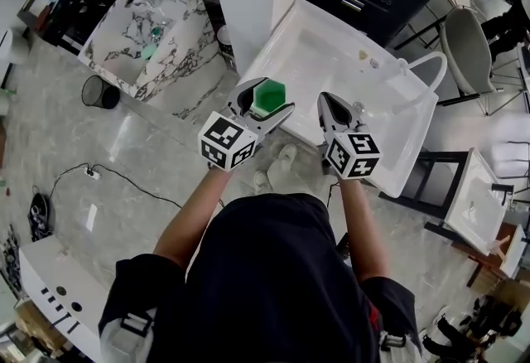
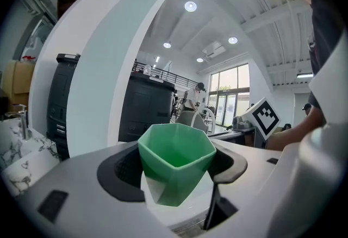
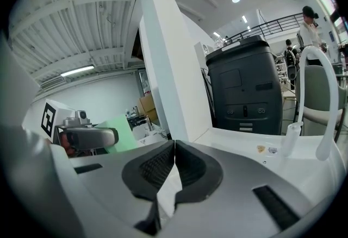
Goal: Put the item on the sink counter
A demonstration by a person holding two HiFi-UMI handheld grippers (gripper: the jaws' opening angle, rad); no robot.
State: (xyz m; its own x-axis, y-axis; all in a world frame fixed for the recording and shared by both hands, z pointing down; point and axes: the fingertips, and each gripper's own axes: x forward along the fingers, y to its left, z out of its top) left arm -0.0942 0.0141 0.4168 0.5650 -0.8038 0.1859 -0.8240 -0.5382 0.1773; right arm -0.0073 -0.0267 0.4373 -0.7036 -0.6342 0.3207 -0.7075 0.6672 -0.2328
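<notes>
The left gripper (image 2: pixel 178 174) is clamping a green faceted cup (image 2: pixel 174 147), its jaws spread wide and pressing the cup's two sides. The cup is standing upright, its long axis vertical, the open mouth pointing to 12 o'clock and the narrower base hanging below the pads. Its inside is showing only bare green walls.

The right gripper (image 3: pixel 173 147), at 3 o'clock of the left one in the head view, is keeping its jaws pressed together with nothing between them.

In the head view the cup is being held in the air over the near left corner of the white sink counter (image 1: pixel 331 38). An arched white faucet (image 3: pixel 326 95) is rising at 2 o'clock of the right gripper, with two small bits lying near its base. A marble sink (image 1: pixel 178 34) is sitting at 10 o'clock of the cup, holding something small and green.
</notes>
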